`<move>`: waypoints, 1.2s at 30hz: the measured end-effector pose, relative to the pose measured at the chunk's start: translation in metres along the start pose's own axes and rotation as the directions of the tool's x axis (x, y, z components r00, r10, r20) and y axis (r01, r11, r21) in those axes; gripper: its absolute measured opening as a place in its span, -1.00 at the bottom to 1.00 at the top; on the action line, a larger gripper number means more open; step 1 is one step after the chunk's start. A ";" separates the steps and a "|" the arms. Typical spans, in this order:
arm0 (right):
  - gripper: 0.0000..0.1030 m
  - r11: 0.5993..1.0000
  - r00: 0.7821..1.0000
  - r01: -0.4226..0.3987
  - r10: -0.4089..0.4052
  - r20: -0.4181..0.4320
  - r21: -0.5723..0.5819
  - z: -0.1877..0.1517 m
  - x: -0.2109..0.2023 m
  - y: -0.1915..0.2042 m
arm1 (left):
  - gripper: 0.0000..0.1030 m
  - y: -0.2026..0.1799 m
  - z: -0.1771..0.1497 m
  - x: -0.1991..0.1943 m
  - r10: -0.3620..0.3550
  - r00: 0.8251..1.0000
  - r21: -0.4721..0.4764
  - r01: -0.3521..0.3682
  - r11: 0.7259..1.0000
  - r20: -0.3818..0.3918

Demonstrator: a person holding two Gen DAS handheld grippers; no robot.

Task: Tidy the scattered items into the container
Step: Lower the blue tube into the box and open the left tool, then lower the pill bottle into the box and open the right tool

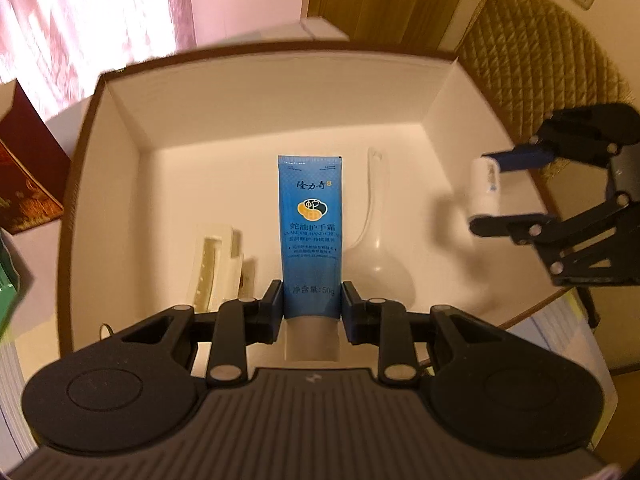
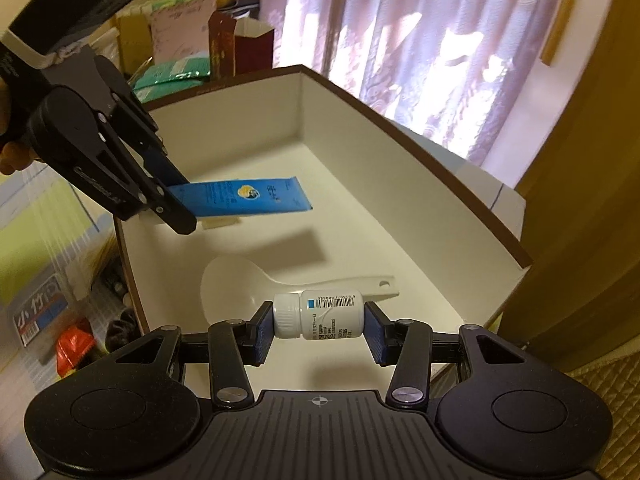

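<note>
My left gripper (image 1: 312, 300) is shut on the capped end of a blue hand cream tube (image 1: 310, 220), which hangs over the inside of a white cardboard box with a brown rim (image 1: 280, 96). A white plastic spoon (image 1: 376, 248) and a cream plastic piece (image 1: 212, 272) lie on the box floor. At the box's right side, my right gripper (image 1: 490, 192) is shut on a small white bottle (image 1: 486, 184). In the right wrist view, the bottle (image 2: 319, 316) lies sideways between the pads of the right gripper (image 2: 319, 320), above the spoon (image 2: 248, 284). The left gripper (image 2: 176, 204) holds the tube (image 2: 240, 198) from the upper left, over the box (image 2: 360, 140).
A dark red carton (image 1: 24, 184) and a green pack (image 1: 8, 292) stand left of the box. A quilted chair back (image 1: 532, 52) rises behind its right corner. Cartons, green packets (image 2: 172, 72) and a red bag (image 2: 244, 48) crowd the far side; curtains hang behind.
</note>
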State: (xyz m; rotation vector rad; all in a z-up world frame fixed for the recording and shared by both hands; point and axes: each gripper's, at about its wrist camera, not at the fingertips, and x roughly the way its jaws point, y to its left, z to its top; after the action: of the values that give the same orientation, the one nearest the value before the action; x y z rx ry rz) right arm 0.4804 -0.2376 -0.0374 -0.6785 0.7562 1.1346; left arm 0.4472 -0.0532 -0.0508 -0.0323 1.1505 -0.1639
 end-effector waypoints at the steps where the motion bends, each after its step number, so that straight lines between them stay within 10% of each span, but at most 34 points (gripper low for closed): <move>1: -0.04 1.000 1.000 -0.004 0.004 -0.005 -0.007 0.000 0.001 0.000 | -0.52 0.000 -0.001 0.003 0.005 1.000 -0.001 -0.005 1.000 -0.009; 20: -0.03 0.987 0.987 -0.076 0.053 -0.154 -0.144 0.004 0.017 0.009 | -0.49 0.006 -0.006 -0.010 0.059 0.998 0.019 -0.059 0.998 0.012; 25: -0.02 0.979 0.971 -0.103 0.061 -0.229 -0.174 0.010 0.026 0.008 | -0.21 0.009 -0.007 -0.020 0.074 0.997 0.022 -0.075 0.997 0.026; 28: 0.91 0.978 0.969 -0.101 0.056 -0.240 -0.181 0.015 0.027 0.006 | -0.06 0.010 -0.008 -0.025 0.076 0.997 0.026 -0.077 0.997 0.028; 36: 0.97 0.969 0.961 -0.123 0.063 -0.268 -0.213 0.021 0.022 0.012 | 0.45 0.007 -0.012 -0.036 0.091 0.996 0.036 -0.092 0.995 0.022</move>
State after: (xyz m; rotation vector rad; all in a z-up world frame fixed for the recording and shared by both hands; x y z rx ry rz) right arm 0.4783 -0.2053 -0.0443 -1.0082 0.8947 1.2457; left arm 0.4232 -0.0403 -0.0239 0.0508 1.1260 -0.1031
